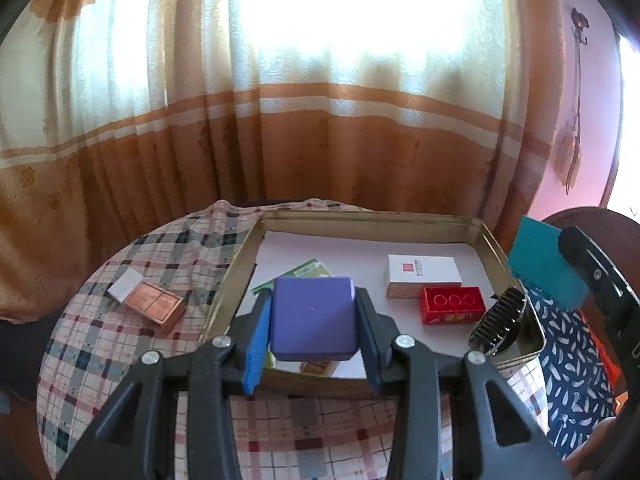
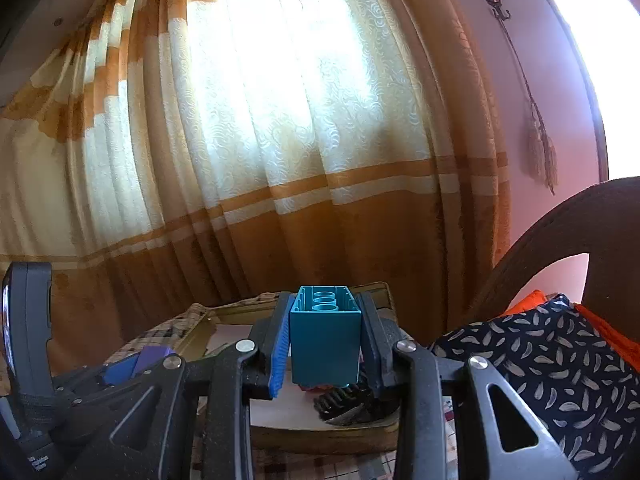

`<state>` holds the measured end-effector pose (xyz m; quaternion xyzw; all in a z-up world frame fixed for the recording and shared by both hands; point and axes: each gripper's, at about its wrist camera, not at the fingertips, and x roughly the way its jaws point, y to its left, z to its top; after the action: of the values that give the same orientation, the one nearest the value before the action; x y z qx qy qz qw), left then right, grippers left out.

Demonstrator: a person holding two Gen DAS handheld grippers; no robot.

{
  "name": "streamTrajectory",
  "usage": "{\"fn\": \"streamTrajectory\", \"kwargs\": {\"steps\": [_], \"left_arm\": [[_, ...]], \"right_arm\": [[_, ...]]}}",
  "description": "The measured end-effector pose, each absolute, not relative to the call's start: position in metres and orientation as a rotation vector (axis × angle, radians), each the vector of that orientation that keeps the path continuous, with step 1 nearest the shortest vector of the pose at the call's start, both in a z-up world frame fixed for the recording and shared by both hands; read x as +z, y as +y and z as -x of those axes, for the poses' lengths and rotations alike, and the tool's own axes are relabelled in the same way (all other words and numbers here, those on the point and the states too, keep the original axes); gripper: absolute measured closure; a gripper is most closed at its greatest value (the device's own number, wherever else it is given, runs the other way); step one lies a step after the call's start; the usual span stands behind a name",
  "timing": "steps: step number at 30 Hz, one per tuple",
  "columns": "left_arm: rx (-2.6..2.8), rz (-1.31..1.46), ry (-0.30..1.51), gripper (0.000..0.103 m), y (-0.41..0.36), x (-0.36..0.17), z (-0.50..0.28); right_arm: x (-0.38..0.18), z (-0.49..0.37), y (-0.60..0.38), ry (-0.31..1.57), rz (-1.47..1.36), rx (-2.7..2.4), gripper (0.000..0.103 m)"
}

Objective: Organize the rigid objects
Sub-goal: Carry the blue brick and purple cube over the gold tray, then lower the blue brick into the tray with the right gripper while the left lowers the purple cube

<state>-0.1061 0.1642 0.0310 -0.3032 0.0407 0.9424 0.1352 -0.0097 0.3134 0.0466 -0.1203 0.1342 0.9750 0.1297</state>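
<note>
- The left tongs (image 1: 314, 326) pinch a purple block (image 1: 313, 318) between their two pads, one blue pad on each flank, and hold it over the near edge of a shallow metal tray (image 1: 360, 216).
- The right tongs (image 2: 325, 346) are pressed onto a teal building brick (image 2: 324, 344), gripped by its sides with the hollow underside and its round tubes facing up; the brick hangs above the near right corner of the same tray (image 2: 320, 436).
- In the left wrist view the right tongs and the teal brick (image 1: 546, 266) show at the right edge, above the tray's right rim.
- The tray sits on a desk (image 1: 120, 344) covered with a checked cloth, and a sheet of white paper lines its floor.
- Inside the tray lie a white box (image 1: 422, 276) with a small red mark on top, a red building brick (image 1: 452, 304) just in front of it, hollow side up, and a green-and-white leaflet (image 1: 304, 270) partly hidden behind the purple block.
- A black ribbed item (image 1: 500, 320) leans in the tray's near right corner, against the rim; what it is cannot be told.
- On the cloth to the left of the tray, well apart from it, rests a copper-coloured box (image 1: 154, 306) with a small white card (image 1: 126, 286) touching its far end.
- An orange and cream curtain (image 1: 280, 140) hangs behind the desk, lit from outside.
- Dark fabric with a pale leaf print (image 2: 540, 376) lies to the right of the tray.
</note>
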Motion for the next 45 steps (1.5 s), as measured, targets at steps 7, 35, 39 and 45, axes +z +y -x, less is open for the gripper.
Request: {"fn": "streamTrajectory", "kwargs": {"steps": [7,35,39,45], "left_arm": [[2.718,0.884,0.162,0.064,0.181,0.025,0.118],[2.674,0.972,0.243,0.064,0.213,-0.010,0.152],[2.674,0.971,0.252,0.064,0.215,-0.012,0.154],[2.681,0.990,0.284,0.064,0.219,-0.021,0.161]], "right_arm": [[0.031,0.025,0.323,0.415,0.405,2.788,0.069],[0.014,0.058,0.327,0.395,0.464,2.744,0.069],[0.012,0.061,0.327,0.389,0.484,2.748,0.069],[0.011,0.065,0.327,0.385,0.501,2.761,0.068]]}}
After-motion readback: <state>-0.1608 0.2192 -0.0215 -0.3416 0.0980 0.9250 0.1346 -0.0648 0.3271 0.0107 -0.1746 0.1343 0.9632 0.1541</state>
